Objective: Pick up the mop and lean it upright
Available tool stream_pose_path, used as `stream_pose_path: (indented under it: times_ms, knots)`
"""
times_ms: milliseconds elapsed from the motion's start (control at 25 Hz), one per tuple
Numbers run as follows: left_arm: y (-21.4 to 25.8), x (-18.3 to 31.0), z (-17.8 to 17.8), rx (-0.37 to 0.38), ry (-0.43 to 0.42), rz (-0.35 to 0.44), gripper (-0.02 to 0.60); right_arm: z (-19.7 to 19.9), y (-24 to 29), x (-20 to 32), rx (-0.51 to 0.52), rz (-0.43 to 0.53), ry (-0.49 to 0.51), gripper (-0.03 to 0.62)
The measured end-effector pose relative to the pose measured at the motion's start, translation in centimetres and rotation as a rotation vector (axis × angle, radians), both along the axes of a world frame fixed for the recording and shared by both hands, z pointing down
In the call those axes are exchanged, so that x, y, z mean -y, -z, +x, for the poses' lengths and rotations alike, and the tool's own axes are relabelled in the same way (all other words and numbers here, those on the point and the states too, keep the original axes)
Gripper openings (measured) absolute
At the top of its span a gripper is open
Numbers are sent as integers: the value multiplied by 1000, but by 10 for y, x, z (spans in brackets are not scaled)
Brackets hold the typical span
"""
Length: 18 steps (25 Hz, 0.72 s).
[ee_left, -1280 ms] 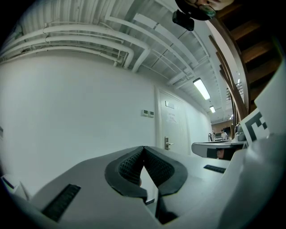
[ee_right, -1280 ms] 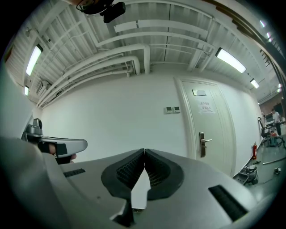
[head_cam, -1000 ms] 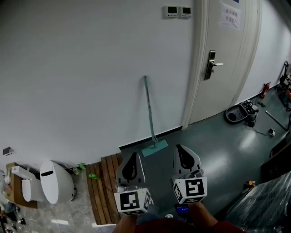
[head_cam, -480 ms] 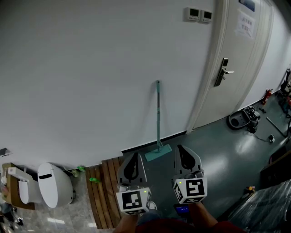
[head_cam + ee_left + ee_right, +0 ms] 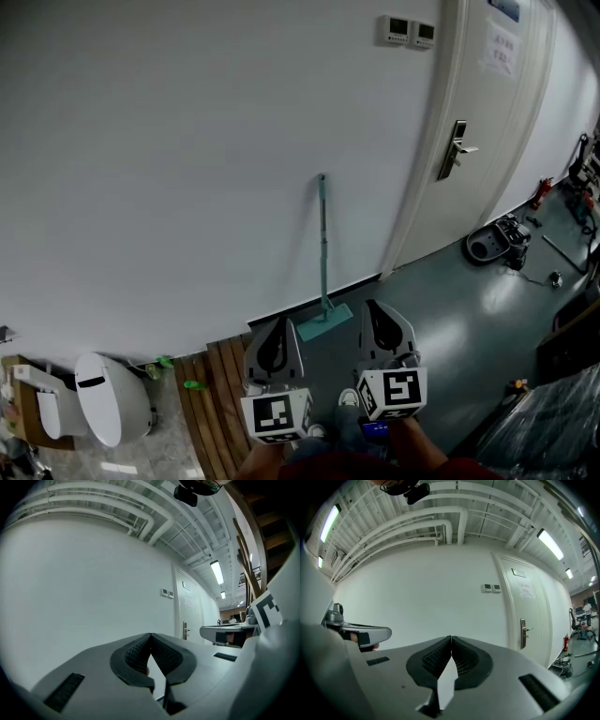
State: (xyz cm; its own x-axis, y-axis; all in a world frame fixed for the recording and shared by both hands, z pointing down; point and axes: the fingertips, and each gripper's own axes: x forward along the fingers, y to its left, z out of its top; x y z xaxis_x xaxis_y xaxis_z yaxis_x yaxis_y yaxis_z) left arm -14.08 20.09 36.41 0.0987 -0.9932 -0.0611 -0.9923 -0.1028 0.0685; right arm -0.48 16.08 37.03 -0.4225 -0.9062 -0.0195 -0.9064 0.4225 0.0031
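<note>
Already the mop (image 5: pixel 323 244) is leaning upright against the wall (image 5: pixel 187 141), its long axis running almost straight up and its head (image 5: pixel 325 322) resting on the floor (image 5: pixel 450 309) just ahead, between the two grippers, neither plainly nearer. The left gripper (image 5: pixel 279 323) and right gripper (image 5: pixel 371 307) are pointing level toward it, jaws pressed together on nothing. No container is showing near it.

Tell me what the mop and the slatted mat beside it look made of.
The mop: teal pole and flat head, smooth uniform colour, probably plastic or painted metal. The slatted mat: brown parallel boards, matte, likely wood.
</note>
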Motion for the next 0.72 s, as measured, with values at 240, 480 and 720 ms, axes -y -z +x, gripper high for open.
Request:
stream_pose_path:
  times_ms: [240,480,720]
  knots:
    - [-5,38,-4,5,15,8,14,-4,-5,41,12,13,12,17]
    - [-5,94,3,28,21,1,14,0,-2,100,17,13,23,17]
    - [-3,161,11,34,35,-8,14,1,-1,166,-1,14,59,17]
